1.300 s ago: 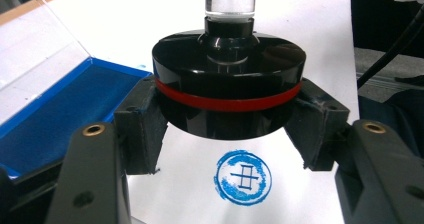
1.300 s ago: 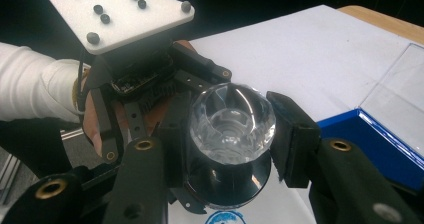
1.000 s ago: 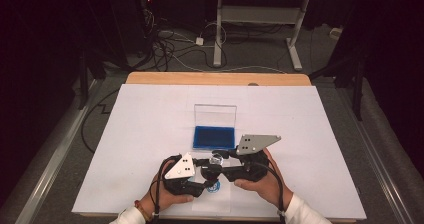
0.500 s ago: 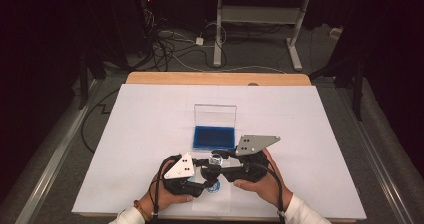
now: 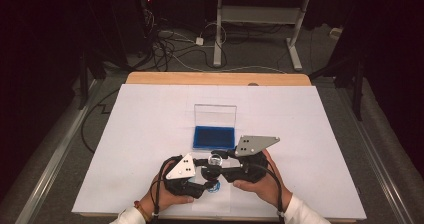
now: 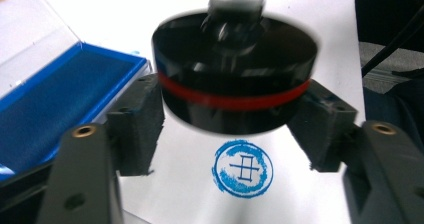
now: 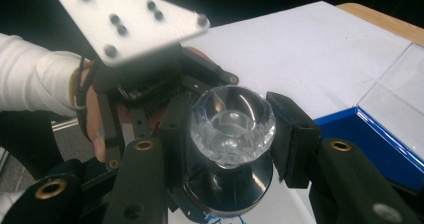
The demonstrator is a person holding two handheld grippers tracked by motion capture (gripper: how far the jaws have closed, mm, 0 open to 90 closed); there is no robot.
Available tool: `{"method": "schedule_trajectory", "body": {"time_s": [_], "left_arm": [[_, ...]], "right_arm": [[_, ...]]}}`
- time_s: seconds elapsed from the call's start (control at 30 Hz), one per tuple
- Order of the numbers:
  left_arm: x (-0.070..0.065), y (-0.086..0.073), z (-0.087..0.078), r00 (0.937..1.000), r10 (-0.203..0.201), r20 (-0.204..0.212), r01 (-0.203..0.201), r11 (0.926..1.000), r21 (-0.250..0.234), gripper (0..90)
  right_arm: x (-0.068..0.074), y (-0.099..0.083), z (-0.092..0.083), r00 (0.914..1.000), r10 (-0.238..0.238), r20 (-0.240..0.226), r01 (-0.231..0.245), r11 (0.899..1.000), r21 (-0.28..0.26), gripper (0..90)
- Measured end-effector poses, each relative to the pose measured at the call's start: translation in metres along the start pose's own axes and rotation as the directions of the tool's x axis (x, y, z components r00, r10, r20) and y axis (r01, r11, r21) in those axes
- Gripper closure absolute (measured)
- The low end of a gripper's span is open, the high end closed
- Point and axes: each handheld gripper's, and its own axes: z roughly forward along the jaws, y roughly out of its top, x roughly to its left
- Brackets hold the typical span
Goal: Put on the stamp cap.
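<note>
A round black stamp (image 6: 235,79) with a red band and a clear faceted knob (image 7: 232,126) hangs just above the white paper. My right gripper (image 7: 232,129) is shut on the knob. My left gripper (image 6: 235,119) has its jaws on either side of the black base; they have just been opening, and the pads (image 6: 140,119) stand beside the base without pressing it. Under the stamp lies a round blue imprint (image 6: 243,168). In the high view both grippers meet at the stamp (image 5: 215,163) near the table's front edge, the left gripper (image 5: 207,176) from the left and the right gripper (image 5: 220,160) from the right.
An open blue ink pad case (image 5: 214,136) lies just behind the stamp, its clear lid (image 5: 215,115) raised at the back. The white sheet (image 5: 310,134) covers most of the wooden table (image 5: 215,78). Cables and desk legs are on the floor beyond.
Both hands have stayed in place near the front edge. The stamp and the case have not visibly shifted in the high view.
</note>
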Motion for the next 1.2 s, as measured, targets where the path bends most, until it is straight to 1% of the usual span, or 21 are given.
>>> {"method": "schedule_trajectory", "body": {"time_s": [0.07, 0.17, 0.27, 0.33, 0.4, 0.5, 0.57, 0.63, 0.73, 0.9, 0.93, 0.97, 1.0, 1.1, 1.17, 1.2], "left_arm": [[-0.001, 0.000, 0.001, 0.9999, -0.001, -0.014, 0.001, 1.0000, 0.005, 26.4], [-0.002, 0.001, 0.001, 0.9998, 0.003, -0.020, -0.003, 1.0000, 0.006, 25.2], [-0.002, 0.000, 0.001, 0.9997, -0.003, -0.023, 0.003, 0.9999, 0.010, 23.0], [-0.002, 0.000, 0.002, 0.9994, 0.001, -0.034, -0.001, 0.9999, 0.015, 21.6], [-0.003, 0.000, 0.003, 0.9994, 0.003, -0.036, -0.002, 0.9998, 0.021, 19.1], [-0.002, -0.001, 0.004, 0.9989, 0.006, -0.045, -0.005, 0.9996, 0.030, 17.9], [-0.001, -0.002, 0.003, 0.9984, 0.011, -0.055, -0.009, 0.9994, 0.035, 16.9], [-0.001, -0.003, 0.002, 0.9969, 0.028, -0.073, -0.025, 0.9986, 0.047, 16.7], [0.001, -0.004, -0.001, 0.9964, 0.027, -0.081, -0.023, 0.9988, 0.044, 16.6], [0.003, -0.009, -0.009, 0.9924, 0.046, -0.114, -0.040, 0.9974, 0.060, 15.3], [0.004, -0.010, -0.011, 0.9925, 0.049, -0.112, -0.043, 0.9972, 0.062, 15.3], [0.005, -0.012, -0.014, 0.9918, 0.049, -0.118, -0.041, 0.9971, 0.064, 15.3], [0.006, -0.013, -0.017, 0.9908, 0.047, -0.127, -0.038, 0.9970, 0.067, 15.3], [0.010, -0.017, -0.025, 0.9885, 0.026, -0.149, -0.018, 0.9982, 0.058, 15.4], [0.012, -0.019, -0.030, 0.9867, 0.018, -0.161, -0.009, 0.9986, 0.053, 15.7], [0.013, -0.020, -0.033, 0.9854, 0.016, -0.170, -0.007, 0.9986, 0.053, 15.7]], "right_arm": [[0.000, 0.000, 0.000, 1.0000, -0.001, 0.002, 0.001, 1.000, 0.001, 56.9], [0.000, 0.000, 0.000, 1.0000, -0.002, 0.002, 0.002, 1.000, 0.003, 56.9], [0.001, 0.000, 0.000, 1.0000, -0.001, 0.003, 0.001, 1.000, 0.003, 56.9], [0.001, 0.000, 0.000, 1.0000, -0.004, 0.005, 0.004, 1.000, 0.003, 56.9], [0.000, 0.001, -0.001, 1.0000, -0.007, 0.006, 0.007, 1.000, 0.002, 56.9], [0.000, 0.001, -0.002, 0.9999, -0.008, 0.007, 0.008, 1.000, 0.003, 56.8], [0.001, 0.001, -0.002, 0.9999, -0.011, 0.010, 0.011, 1.000, 0.003, 56.8], [0.001, 0.002, -0.003, 0.9996, -0.019, 0.019, 0.019, 1.000, 0.006, 56.9], [0.002, 0.002, -0.004, 0.9991, -0.028, 0.031, 0.027, 1.000, 0.010, 56.9], [0.002, 0.003, -0.006, 0.9981, -0.043, 0.044, 0.042, 0.999, 0.012, 56.8], [0.002, 0.004, -0.007, 0.9978, -0.047, 0.048, 0.046, 0.999, 0.012, 56.8], [0.003, 0.004, -0.008, 0.9973, -0.051, 0.053, 0.051, 0.999, 0.014, 56.9], [0.002, 0.004, -0.008, 0.9968, -0.056, 0.057, 0.055, 0.998, 0.015, 56.9], [0.000, 0.004, -0.011, 0.9965, -0.052, 0.065, 0.052, 0.999, 0.012, 56.8], [0.000, 0.004, -0.013, 0.9953, -0.058, 0.078, 0.057, 0.998, 0.014, 56.8], [-0.001, 0.004, -0.013, 0.9954, -0.057, 0.077, 0.056, 0.998, 0.012, 56.9]]}}
